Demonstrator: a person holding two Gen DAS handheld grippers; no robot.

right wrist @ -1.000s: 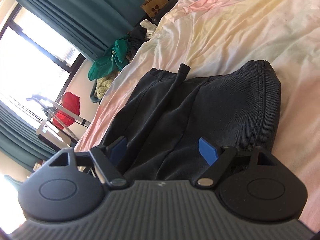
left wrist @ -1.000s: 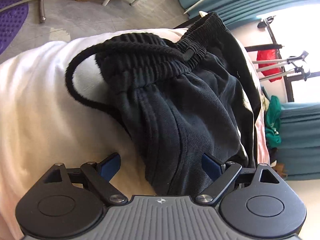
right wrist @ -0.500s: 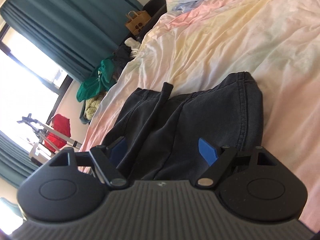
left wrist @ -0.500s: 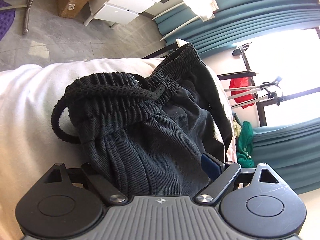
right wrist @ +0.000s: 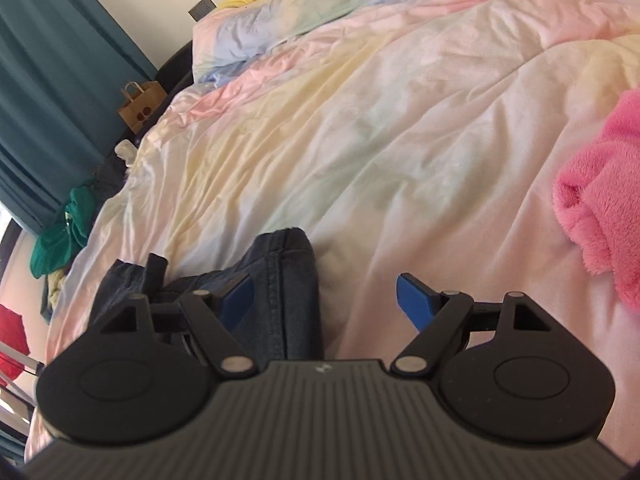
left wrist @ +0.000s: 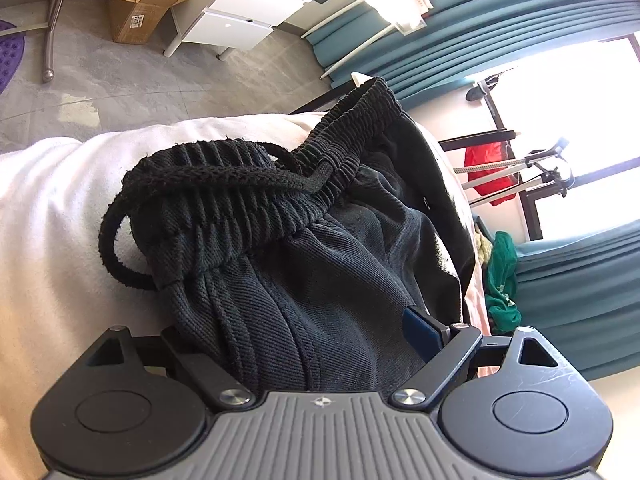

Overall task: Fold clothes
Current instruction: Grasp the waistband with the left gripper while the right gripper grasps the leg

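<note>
Dark shorts [left wrist: 320,272] with an elastic waistband [left wrist: 248,196] and a looped drawstring [left wrist: 116,256] lie folded on the pastel bed cover [right wrist: 400,140]. My left gripper [left wrist: 316,340] is open, its jaws spread around the bunched fabric near the waistband; the left finger is hidden behind cloth. In the right wrist view the hem end of the shorts [right wrist: 288,280] lies at lower left. My right gripper [right wrist: 324,300] is open and empty, with its left finger over the hem and its right finger over bare cover.
A pink fluffy garment [right wrist: 600,208] lies on the bed at the right. The bed edge drops to a grey floor [left wrist: 120,80] with a cardboard box [left wrist: 140,4] and a white drawer unit [left wrist: 248,16]. Green clothes [right wrist: 60,232] are piled by teal curtains.
The right gripper has swung right and away from the shorts, so only the hem end remains in view and the pink garment appears. The left gripper stays over the waistband, slightly tilted.
</note>
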